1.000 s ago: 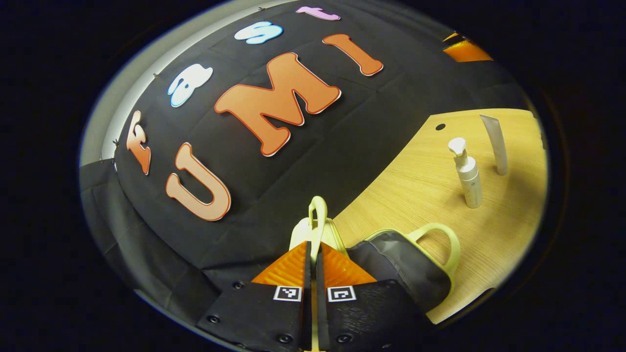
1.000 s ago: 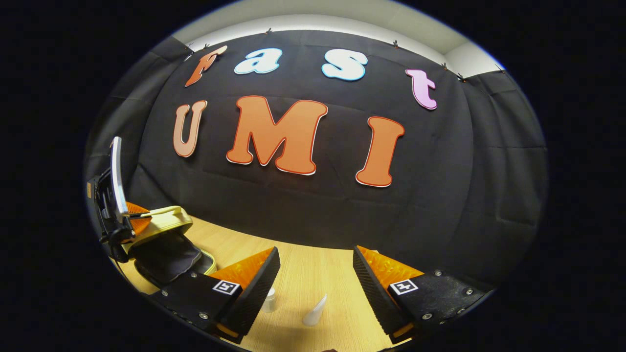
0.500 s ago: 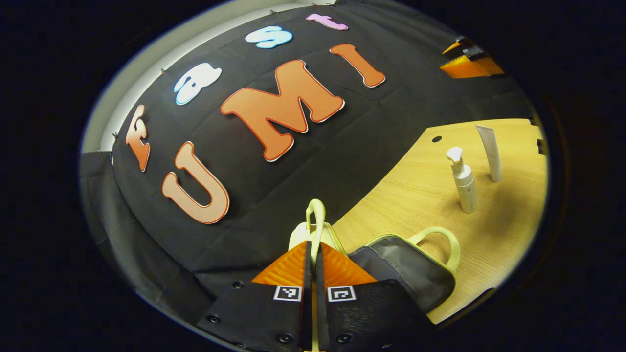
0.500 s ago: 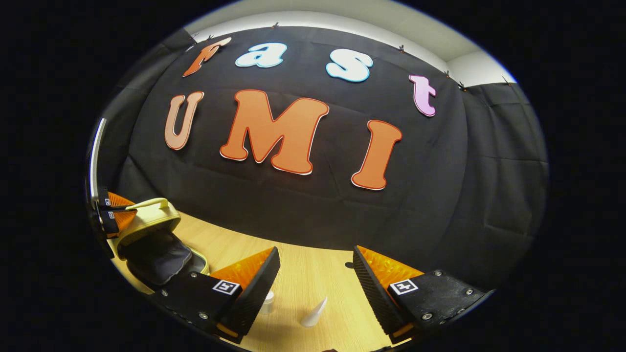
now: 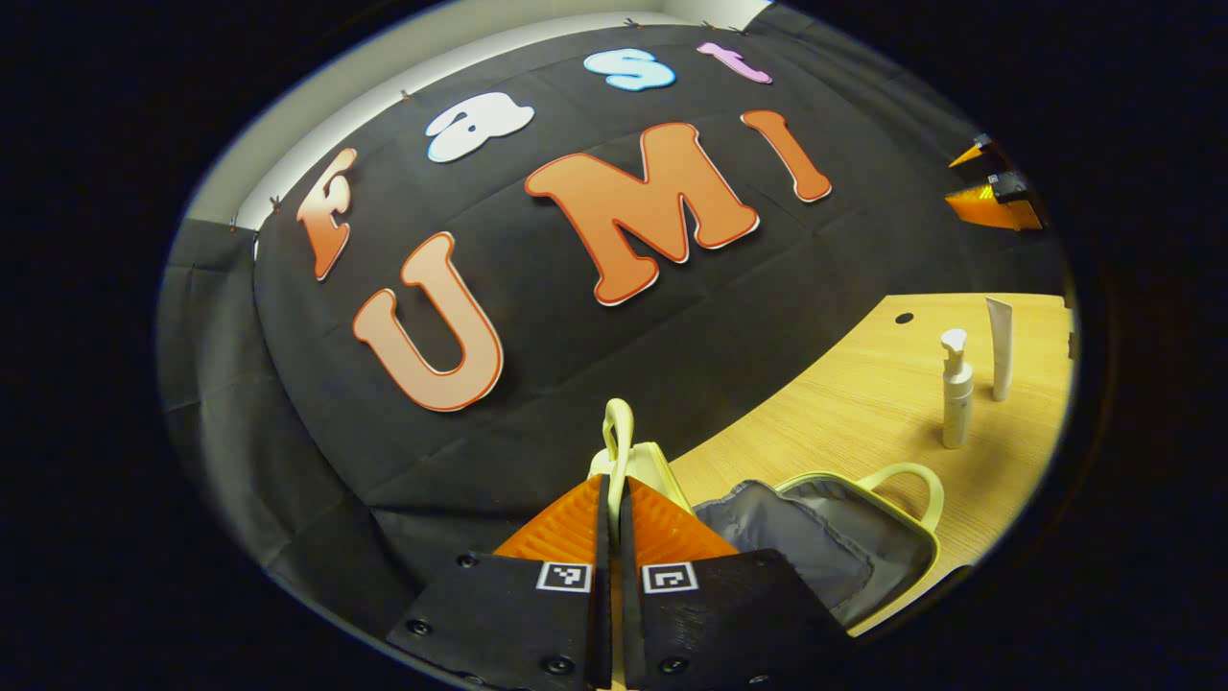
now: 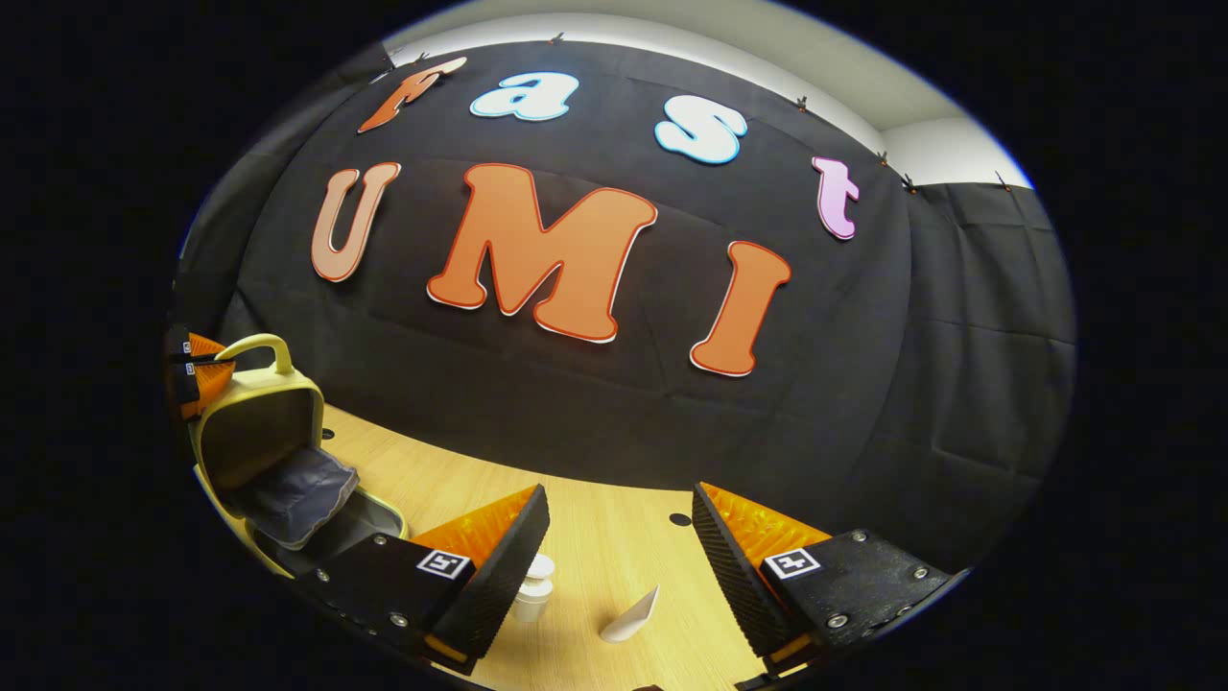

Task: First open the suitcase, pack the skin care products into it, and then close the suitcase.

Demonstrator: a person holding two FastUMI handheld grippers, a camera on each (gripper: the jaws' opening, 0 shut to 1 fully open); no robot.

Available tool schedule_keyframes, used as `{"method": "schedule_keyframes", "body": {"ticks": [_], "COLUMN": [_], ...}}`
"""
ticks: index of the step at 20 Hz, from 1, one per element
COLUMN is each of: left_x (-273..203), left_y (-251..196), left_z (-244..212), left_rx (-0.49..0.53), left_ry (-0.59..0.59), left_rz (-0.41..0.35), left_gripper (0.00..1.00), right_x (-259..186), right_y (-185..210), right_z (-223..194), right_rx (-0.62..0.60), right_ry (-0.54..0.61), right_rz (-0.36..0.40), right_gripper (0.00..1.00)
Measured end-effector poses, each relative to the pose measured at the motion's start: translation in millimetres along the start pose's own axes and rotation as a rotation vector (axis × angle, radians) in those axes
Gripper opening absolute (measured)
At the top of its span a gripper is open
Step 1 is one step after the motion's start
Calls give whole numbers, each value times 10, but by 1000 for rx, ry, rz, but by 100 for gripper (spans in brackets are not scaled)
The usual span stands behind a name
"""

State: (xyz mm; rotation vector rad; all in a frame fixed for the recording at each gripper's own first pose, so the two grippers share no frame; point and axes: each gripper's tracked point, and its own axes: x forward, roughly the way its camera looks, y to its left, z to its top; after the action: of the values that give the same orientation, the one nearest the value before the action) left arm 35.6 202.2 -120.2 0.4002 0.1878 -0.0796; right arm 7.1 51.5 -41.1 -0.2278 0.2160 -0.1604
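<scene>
A light wooden tabletop [image 6: 614, 537] with fine straight grain spreads ahead of and beneath the fingers; a small dark round hole [image 6: 679, 519] sits in it just ahead; a creased black cloth wall [image 6: 921, 365] rises beyond; a pale strip of plain wall [image 6: 729, 38] runs above.

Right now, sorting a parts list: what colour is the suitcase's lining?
Grey lining, best in the left gripper view.
</scene>
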Motion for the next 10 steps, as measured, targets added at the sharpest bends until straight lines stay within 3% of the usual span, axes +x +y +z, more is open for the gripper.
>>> {"method": "schedule_keyframes", "body": {"ticks": [10], "left_x": [100], "left_y": [732], "left_z": [-500], "left_rx": [-237], "left_ry": [84], "left_rz": [95], "left_gripper": [5], "right_x": [118], "right_y": [289], "right_z": [205], "right_rx": [-2], "right_ry": [-21], "right_rz": [48], "right_gripper": [96]}}
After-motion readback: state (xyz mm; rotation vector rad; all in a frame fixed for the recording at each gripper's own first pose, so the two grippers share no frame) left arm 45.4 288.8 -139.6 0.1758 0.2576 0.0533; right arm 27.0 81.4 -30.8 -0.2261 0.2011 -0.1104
